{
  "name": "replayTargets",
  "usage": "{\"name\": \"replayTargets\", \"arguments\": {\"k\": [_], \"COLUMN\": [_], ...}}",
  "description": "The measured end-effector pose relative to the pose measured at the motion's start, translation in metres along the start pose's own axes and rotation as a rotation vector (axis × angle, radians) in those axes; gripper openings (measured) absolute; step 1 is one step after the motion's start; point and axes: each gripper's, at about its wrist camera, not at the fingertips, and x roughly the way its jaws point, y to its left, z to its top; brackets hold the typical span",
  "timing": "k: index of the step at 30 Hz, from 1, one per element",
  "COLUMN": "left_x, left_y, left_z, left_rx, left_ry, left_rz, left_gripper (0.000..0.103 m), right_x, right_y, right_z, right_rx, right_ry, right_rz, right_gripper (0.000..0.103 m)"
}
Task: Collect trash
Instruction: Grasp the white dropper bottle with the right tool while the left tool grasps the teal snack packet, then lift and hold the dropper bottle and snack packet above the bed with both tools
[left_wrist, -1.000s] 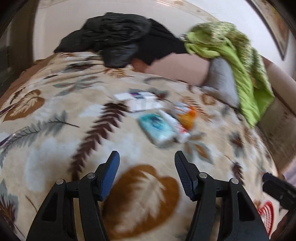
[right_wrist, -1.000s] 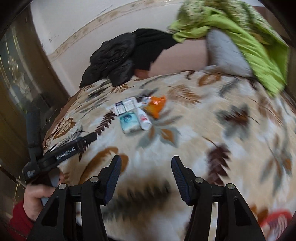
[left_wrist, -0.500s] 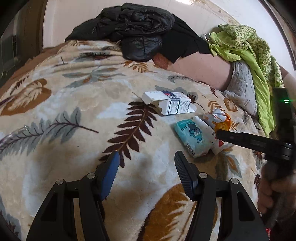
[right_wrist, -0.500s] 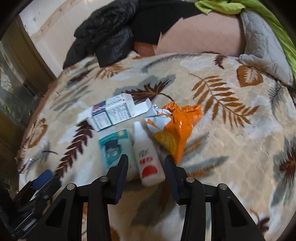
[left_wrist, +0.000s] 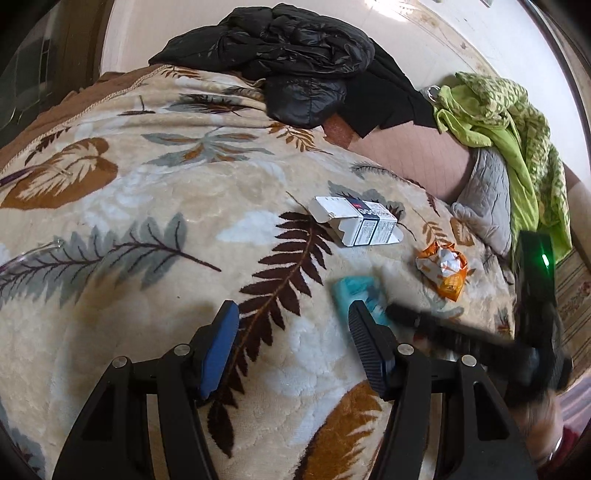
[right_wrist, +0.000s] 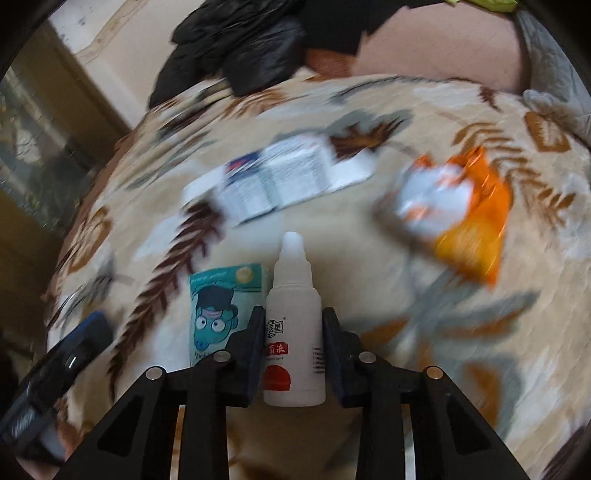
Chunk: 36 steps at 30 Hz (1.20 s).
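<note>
Trash lies on a leaf-patterned blanket (left_wrist: 155, 206). My right gripper (right_wrist: 293, 325) is shut on a small white dropper bottle (right_wrist: 293, 314) with a red label, nozzle pointing away. A teal tissue pack (right_wrist: 221, 306) lies just left of it, and shows partly in the left wrist view (left_wrist: 356, 290). An open white carton (right_wrist: 280, 181) (left_wrist: 356, 221) lies beyond. A crumpled orange wrapper (right_wrist: 465, 210) (left_wrist: 443, 267) lies to the right. My left gripper (left_wrist: 293, 328) is open and empty above the blanket, left of the pack. The right gripper's body (left_wrist: 461, 332) crosses the left wrist view.
A black jacket (left_wrist: 291, 62) is heaped at the far edge of the bed. A green cloth (left_wrist: 506, 129) and a grey quilted pillow (left_wrist: 487, 199) lie at the right. A wooden cabinet (right_wrist: 48, 147) stands beyond the left side.
My right gripper has moved down onto the white bottle and closed its fingers on it. My left gripper has shifted a little closer to the trash and stays open.
</note>
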Motion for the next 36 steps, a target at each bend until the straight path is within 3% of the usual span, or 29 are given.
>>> {"name": "replayTargets", "arguments": {"k": [6,9,12,18,22,25,29,32,36], "left_x": [0.002,0.007,0.012,0.039,0.048,0.05,0.044,0.034,0.017], "left_y": [-0.007,-0.017,-0.032,-0.058,-0.071,-0.07,-0.059,-0.051,-0.05], "left_z": [-0.002,-0.008,-0.015,-0.029,-0.034,-0.036,-0.031,-0.025,-0.021], "left_rx": [0.005,0.018,0.051,0.103,0.195,0.246,0.226,0.174,0.163], "left_ry": [0.026,0.06,0.084,0.14,0.108,0.085,0.077,0.068,0.017], "left_rz": [-0.043,-0.075,-0.084,0.023,0.114,0.175,0.143,0.051,-0.003], "left_gripper": [0.061,0.061,0.064,0.069,0.069,0.049,0.035,0.032,0.032], "right_x": [-0.023,-0.056,-0.078,-0.079,-0.083,-0.085,-0.093,-0.103,-0.11], "right_y": [0.004,-0.01,-0.021,-0.027,-0.03,-0.031,-0.027,-0.017,0.002], "right_z": [-0.04,-0.05,-0.06,-0.066,-0.068,-0.071,-0.077,-0.081,-0.082], "right_rx": [0.099,0.151,0.192,0.239,0.254,0.268,0.276,0.266,0.206], "right_ry": [0.025,-0.067,-0.131,-0.149,-0.173,-0.175,-0.203,-0.249,-0.309], "right_rz": [0.109,0.019,-0.01,-0.017,-0.036,-0.038,-0.059,-0.1,-0.162], "right_gripper": [0.032,0.032,0.032,0.032,0.032,0.032,0.032,0.032,0.032]}}
